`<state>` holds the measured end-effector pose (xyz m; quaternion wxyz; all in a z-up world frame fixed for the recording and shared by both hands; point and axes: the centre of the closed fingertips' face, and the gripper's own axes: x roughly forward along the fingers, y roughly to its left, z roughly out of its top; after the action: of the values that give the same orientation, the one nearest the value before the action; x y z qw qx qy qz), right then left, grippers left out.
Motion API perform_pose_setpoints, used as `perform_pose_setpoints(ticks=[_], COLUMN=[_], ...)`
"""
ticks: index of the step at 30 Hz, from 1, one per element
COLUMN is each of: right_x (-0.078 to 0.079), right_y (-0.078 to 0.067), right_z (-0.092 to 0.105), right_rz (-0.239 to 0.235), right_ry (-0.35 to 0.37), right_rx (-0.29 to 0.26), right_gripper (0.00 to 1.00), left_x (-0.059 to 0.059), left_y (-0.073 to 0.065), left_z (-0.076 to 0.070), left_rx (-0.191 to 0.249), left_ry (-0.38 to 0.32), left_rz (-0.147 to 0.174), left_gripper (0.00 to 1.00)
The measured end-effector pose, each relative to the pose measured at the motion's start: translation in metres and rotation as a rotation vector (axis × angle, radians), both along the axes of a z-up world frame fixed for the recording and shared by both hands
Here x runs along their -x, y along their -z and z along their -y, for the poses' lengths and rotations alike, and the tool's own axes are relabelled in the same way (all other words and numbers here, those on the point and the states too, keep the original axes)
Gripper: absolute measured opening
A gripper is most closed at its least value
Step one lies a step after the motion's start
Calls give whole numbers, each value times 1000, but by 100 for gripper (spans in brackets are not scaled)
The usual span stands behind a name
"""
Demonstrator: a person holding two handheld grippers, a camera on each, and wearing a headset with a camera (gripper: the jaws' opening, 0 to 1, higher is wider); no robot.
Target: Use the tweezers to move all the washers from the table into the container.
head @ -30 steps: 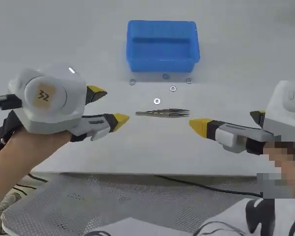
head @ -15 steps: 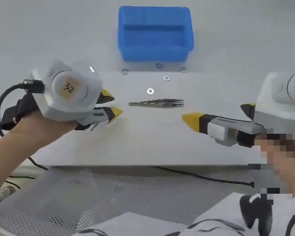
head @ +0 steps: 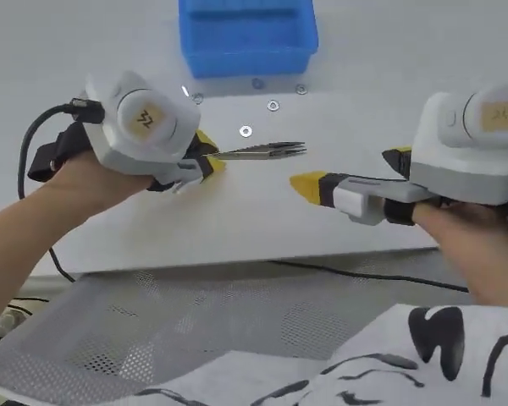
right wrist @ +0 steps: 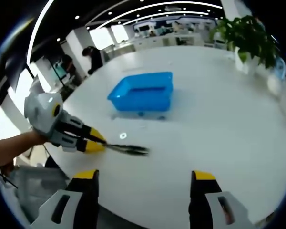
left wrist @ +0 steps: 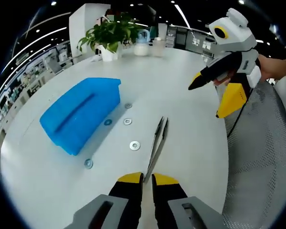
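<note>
Metal tweezers (head: 267,150) lie pointing right on the white table (head: 152,228). My left gripper (head: 210,159) is shut on their left end; in the left gripper view its jaws (left wrist: 148,179) are pinched on the near end of the tweezers (left wrist: 157,140). Several washers (head: 245,131) (left wrist: 135,145) lie between the tweezers and the blue container (head: 247,34) (left wrist: 81,114) (right wrist: 142,91). My right gripper (head: 351,173) (right wrist: 145,176) hovers open to the right of the tweezers (right wrist: 128,149), holding nothing.
A black cable (head: 356,275) runs along the table's near edge above a grey mesh surface (head: 237,330). A potted plant (left wrist: 109,40) stands far back on the table. White table surface stretches on either side of the container.
My left gripper has moved right to the tweezers' handle end and shut on it. The right gripper has stayed open to the right. The head camera has tilted, shifting everything up.
</note>
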<state>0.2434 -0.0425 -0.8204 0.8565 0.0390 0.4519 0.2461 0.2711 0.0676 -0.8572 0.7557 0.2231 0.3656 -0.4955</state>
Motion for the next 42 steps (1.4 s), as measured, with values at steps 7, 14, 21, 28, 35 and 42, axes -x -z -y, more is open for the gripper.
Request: perform_pose_setpoints(ticks=[7,14,21,28,35,42], right_x=[-4,-15,-30,-32,-45,-71], right_y=[11,7,1,-2,-12,-17], right_z=[-19,-47,-81,-123,-151,-159], right_rz=[68,136,202,226,265,281], right_ry=[-138,-281,-358,-454,-496,-501], right_rx=[92,162,171,133,72,54], right_gripper=[59,43,22,11,8,8], left_x=[7,5,0,-1,-11,-34], left_y=[-4,-36,-74,-98,-111,-116], left_z=[8,6,-4,-9,-29,-40], left_rx=[22,88,165,221,185,163], left_ry=[121,143,112,145,163,102], left_rz=[-6,46,84,128,204,238], left_gripper=[0,0,0,0,0,0])
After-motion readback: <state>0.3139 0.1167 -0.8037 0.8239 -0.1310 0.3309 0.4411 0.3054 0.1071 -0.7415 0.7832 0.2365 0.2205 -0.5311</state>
